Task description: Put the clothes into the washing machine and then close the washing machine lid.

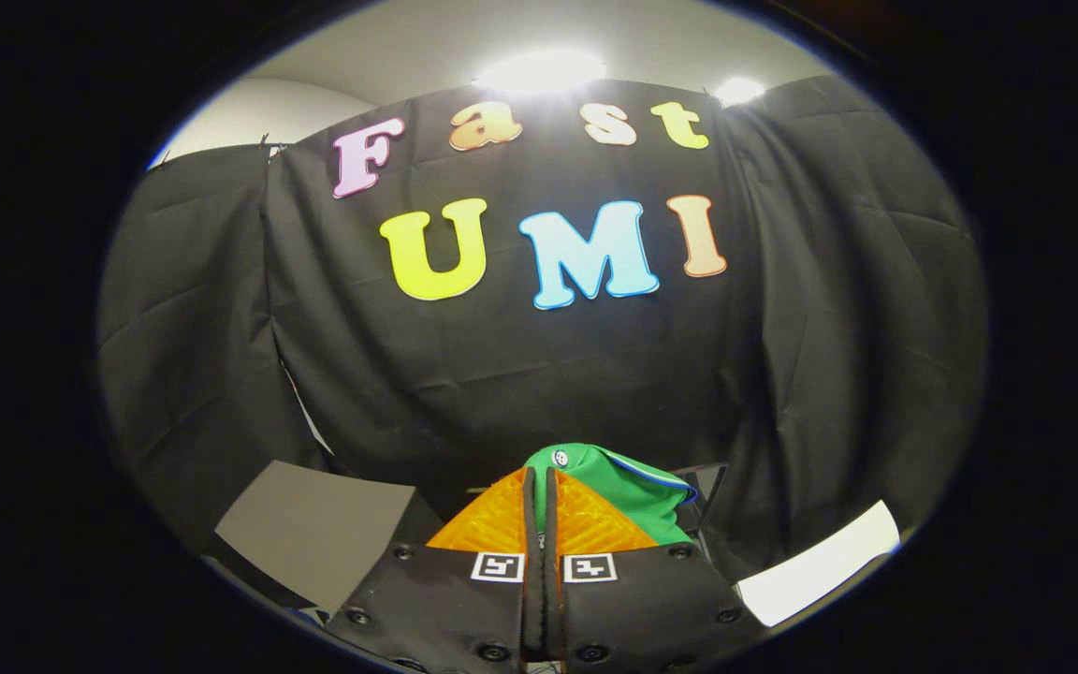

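The gripper [539, 482] is pointing at the black cloth wall [520, 365], its fingers [502, 520] pressing together on a green garment [637, 496]; the cloth is bunching out past the tips and draping to the right of them, held up off any surface; a grey panel [314, 529] is lying to the left below; a white strip [820, 562] is showing to the right; ceiling lights [539, 70] are glaring above the wall.
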The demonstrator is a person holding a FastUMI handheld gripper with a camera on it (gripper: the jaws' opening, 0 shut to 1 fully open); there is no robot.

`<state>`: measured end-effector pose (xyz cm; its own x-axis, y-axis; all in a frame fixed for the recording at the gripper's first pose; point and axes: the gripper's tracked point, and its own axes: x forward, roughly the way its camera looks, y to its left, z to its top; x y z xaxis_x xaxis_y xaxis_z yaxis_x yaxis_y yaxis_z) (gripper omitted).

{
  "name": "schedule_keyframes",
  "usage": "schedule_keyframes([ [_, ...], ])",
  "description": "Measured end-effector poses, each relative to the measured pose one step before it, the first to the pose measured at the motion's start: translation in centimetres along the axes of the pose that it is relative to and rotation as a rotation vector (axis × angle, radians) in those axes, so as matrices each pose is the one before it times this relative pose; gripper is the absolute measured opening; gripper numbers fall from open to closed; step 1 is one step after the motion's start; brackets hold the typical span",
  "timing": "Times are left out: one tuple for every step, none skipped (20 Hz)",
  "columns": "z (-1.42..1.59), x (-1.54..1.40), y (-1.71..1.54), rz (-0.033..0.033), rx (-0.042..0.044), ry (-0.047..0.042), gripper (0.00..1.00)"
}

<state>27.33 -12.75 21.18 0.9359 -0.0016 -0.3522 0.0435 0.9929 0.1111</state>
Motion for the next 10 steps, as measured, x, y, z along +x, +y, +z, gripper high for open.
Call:
schedule_keyframes([
  [-0.895, 0.519, -0.365, -0.00089, 0.00462, 0.00802, 0.02],
  [-0.813, 0.439, -0.397, -0.00163, 0.00210, 0.00918, 0.01],
  [-0.901, 0.517, -0.477, -0.00384, -0.00452, 0.01074, 0.01],
  [-0.937, 0.595, -0.514, -0.00502, -0.00366, 0.01039, 0.01],
  [-0.848, 0.478, -0.323, -0.00094, 0.00331, 0.00903, 0.01],
  [-0.891, 0.487, -0.245, 0.00185, 0.00463, 0.00888, 0.01],
  [-1.035, 0.595, -0.306, 0.00099, -0.00251, 0.01317, 0.01],
  [-1.058, 0.626, -0.403, -0.00127, -0.00674, 0.01317, 0.01],
  [-0.892, 0.519, -0.473, -0.00459, -0.00350, 0.01160, 0.01],
  [-0.859, 0.596, -0.411, -0.00199, 0.00438, 0.01134, 0.01],
])
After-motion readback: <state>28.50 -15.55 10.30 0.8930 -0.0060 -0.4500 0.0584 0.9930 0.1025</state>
